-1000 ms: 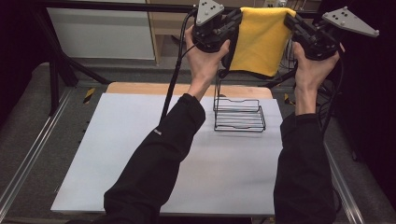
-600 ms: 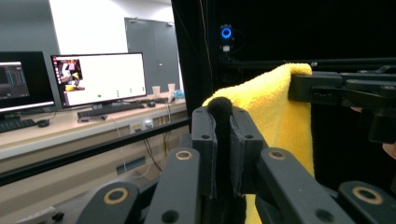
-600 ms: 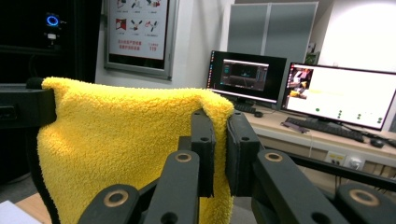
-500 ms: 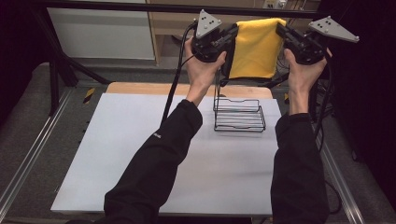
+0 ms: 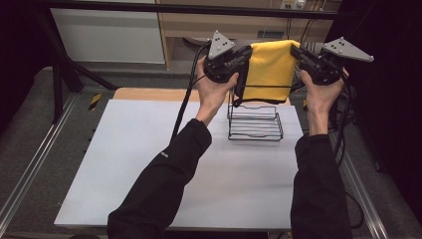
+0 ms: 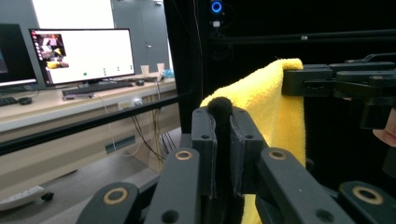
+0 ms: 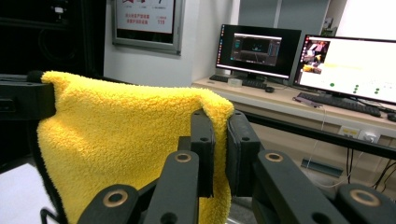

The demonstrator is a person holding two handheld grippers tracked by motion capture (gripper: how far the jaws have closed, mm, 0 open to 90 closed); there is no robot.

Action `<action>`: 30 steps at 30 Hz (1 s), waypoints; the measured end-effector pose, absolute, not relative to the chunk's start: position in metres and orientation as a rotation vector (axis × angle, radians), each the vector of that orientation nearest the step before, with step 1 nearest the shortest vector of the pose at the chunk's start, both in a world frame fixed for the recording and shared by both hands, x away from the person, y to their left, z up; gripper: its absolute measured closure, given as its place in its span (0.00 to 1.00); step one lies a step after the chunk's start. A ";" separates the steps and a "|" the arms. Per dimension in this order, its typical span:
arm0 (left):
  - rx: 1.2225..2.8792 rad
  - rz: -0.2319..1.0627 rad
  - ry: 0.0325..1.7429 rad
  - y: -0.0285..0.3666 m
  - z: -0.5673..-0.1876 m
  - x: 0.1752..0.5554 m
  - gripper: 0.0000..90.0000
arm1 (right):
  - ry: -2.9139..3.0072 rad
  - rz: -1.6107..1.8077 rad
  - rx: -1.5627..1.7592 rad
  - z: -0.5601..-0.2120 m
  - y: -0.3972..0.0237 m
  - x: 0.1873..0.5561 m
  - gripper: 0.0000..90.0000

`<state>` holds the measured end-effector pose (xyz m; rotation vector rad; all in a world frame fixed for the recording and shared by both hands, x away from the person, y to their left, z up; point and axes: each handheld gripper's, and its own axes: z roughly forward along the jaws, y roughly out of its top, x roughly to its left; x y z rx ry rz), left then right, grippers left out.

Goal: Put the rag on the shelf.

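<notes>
Yellow towel [image 5: 269, 69] hangs stretched between left tool [image 5: 242, 58] and right tool [image 5: 298, 54], both clamped on its top corners.

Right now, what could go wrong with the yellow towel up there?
Each gripper pinches only a top corner of the yellow towel, so a corner might slip free. The towel hangs just above the wire rack; its bottom edge could snag the rack's raised rail, or drag and tip the light rack on the table.

the yellow fleece cloth [image 5: 269, 69] hides the upper back of the black wire rack [image 5: 255, 124] in the high view. the cloth's lower edge runs off the bottom of both gripper views, and the monitor writing [image 7: 348, 60] is too small to read.
</notes>
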<state>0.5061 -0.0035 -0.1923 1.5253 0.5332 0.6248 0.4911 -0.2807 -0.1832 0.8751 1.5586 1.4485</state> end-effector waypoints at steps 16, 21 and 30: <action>1.578 0.572 0.518 0.002 -0.207 0.494 0.91 | 1.619 1.450 0.873 -0.197 -0.284 0.471 0.92; 1.594 0.542 0.499 0.004 -0.208 0.489 0.90 | 1.653 1.450 0.887 -0.199 -0.287 0.461 0.92; 1.645 0.537 0.482 0.002 -0.210 0.481 0.90 | 1.716 1.419 0.887 -0.204 -0.292 0.447 0.91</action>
